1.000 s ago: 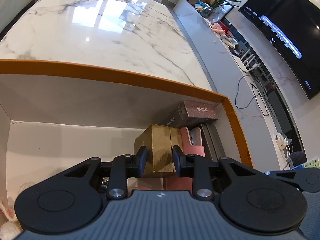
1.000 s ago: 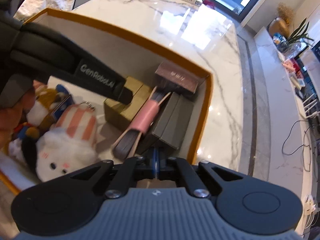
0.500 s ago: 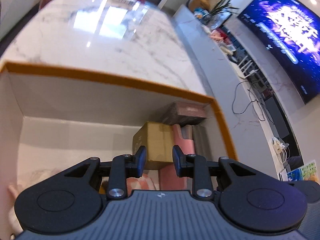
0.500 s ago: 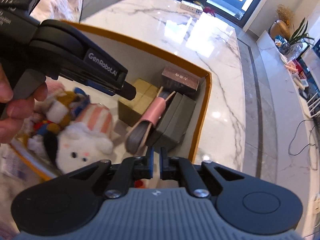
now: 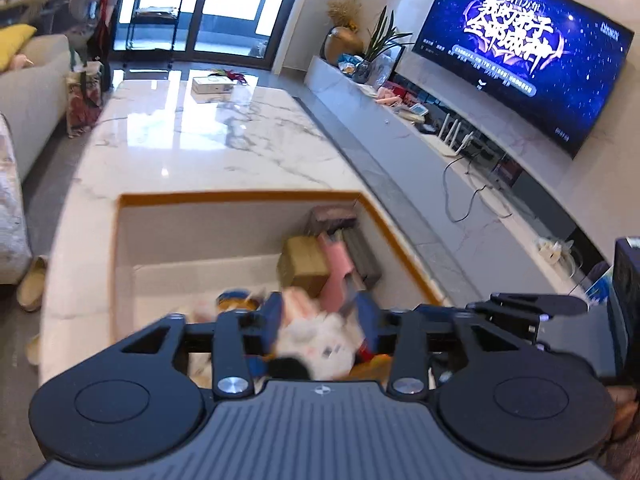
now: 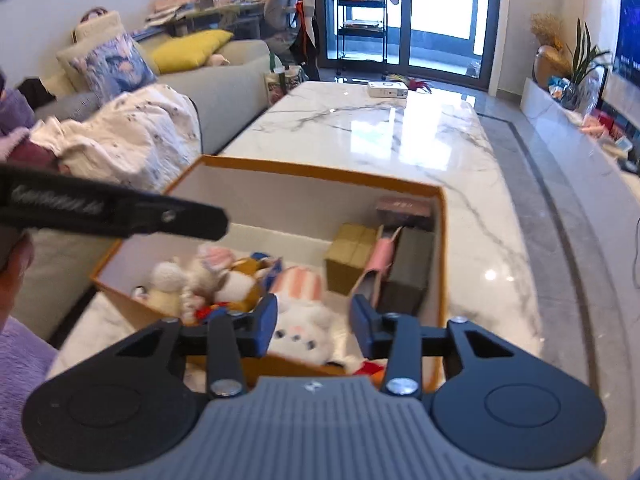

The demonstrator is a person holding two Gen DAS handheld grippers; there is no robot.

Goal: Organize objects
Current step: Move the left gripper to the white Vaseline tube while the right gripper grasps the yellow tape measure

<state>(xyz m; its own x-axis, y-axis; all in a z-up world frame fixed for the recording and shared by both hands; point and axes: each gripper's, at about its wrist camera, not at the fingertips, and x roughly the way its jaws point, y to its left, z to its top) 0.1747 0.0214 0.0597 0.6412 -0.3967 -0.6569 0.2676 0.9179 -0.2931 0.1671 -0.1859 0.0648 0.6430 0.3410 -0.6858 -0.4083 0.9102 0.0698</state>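
Left wrist view: the left gripper hangs above an orange-rimmed box that sits on a white marble table. Its jaws have just been opening and stand apart with nothing pressed between them; a blurred white plush toy lies in the box below the gap. At the box's far right corner stand a tan carton, a pink case, a dark grey box and a brown box, packed side by side. A large television glows on the right wall.

Right wrist view: the right gripper also has jaws that have just been opening, released and holding nothing. Beneath them, inside the same box, lies the white plush toy, with a heap of small stuffed animals to its left. The tan carton, pink case and dark boxes fill the right end. The left gripper's black finger reaches in from the left edge. A sofa with a yellow cushion stands behind.
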